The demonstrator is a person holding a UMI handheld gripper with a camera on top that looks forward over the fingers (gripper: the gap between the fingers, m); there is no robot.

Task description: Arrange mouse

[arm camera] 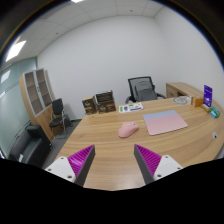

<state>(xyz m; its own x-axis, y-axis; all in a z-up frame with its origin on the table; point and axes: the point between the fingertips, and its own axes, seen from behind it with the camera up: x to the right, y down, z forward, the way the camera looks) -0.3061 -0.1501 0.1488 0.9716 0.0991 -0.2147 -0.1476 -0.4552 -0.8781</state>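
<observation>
A pink mouse (128, 129) lies on the wooden table (110, 150), just left of a pink mouse mat (165, 122) and touching or nearly touching its near left corner. My gripper (114, 162) hovers over the table well short of the mouse. Its two fingers with purple pads (80, 158) stand wide apart, and only bare tabletop shows between them. The mouse is beyond the fingers, a little right of the gap's middle.
An office chair (142, 90) stands behind the table. Small items and a purple box (207, 95) sit at the far right end. A dark chair (57, 110) and a glass-door cabinet (38, 92) stand at the left, low shelves (98, 102) by the back wall.
</observation>
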